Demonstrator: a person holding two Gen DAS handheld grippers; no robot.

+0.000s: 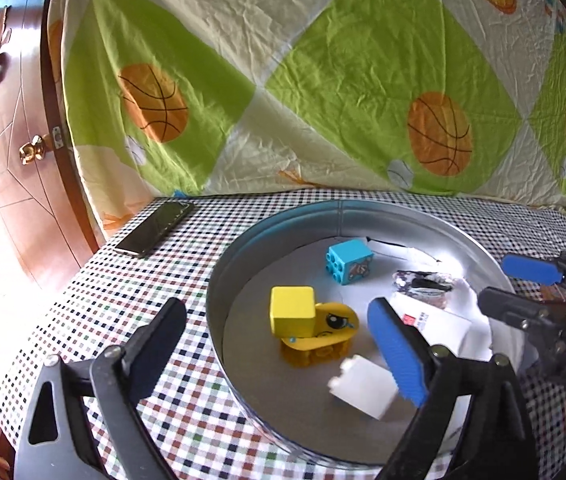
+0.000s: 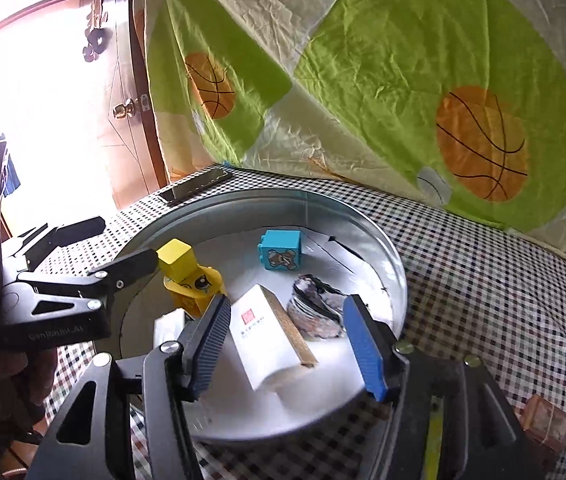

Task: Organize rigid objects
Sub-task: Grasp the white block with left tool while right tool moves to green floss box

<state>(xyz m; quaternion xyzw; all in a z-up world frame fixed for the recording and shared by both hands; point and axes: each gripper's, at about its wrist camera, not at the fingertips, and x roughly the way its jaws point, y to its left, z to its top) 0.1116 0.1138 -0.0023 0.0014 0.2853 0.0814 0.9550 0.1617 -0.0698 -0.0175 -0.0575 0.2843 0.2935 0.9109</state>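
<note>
A round metal tin [image 1: 227, 264] [image 2: 387, 264] on the checked tablecloth holds a yellow duck block with a yellow cube on top [image 1: 307, 326] [image 2: 191, 276], a blue brick [image 1: 349, 260] [image 2: 281, 254], a white block [image 1: 365, 384] [image 2: 169, 326], a white box with a red stamp [image 1: 429, 322] [image 2: 267, 334] and a crumpled foil piece [image 1: 423, 282] [image 2: 315, 308]. My left gripper [image 1: 283, 352] [image 2: 111, 248] is open above the tin's left side, and the white block appears blurred beside its right finger. My right gripper [image 2: 287, 344] [image 1: 515, 284] is open above the white box.
A black phone [image 1: 155, 228] [image 2: 199, 186] lies at the table's far left corner. A basketball-print sheet [image 1: 323, 80] hangs behind. A wooden door with a brass knob [image 1: 33, 150] is at the left. A brown wrapped block [image 2: 545, 424] lies right of the tin.
</note>
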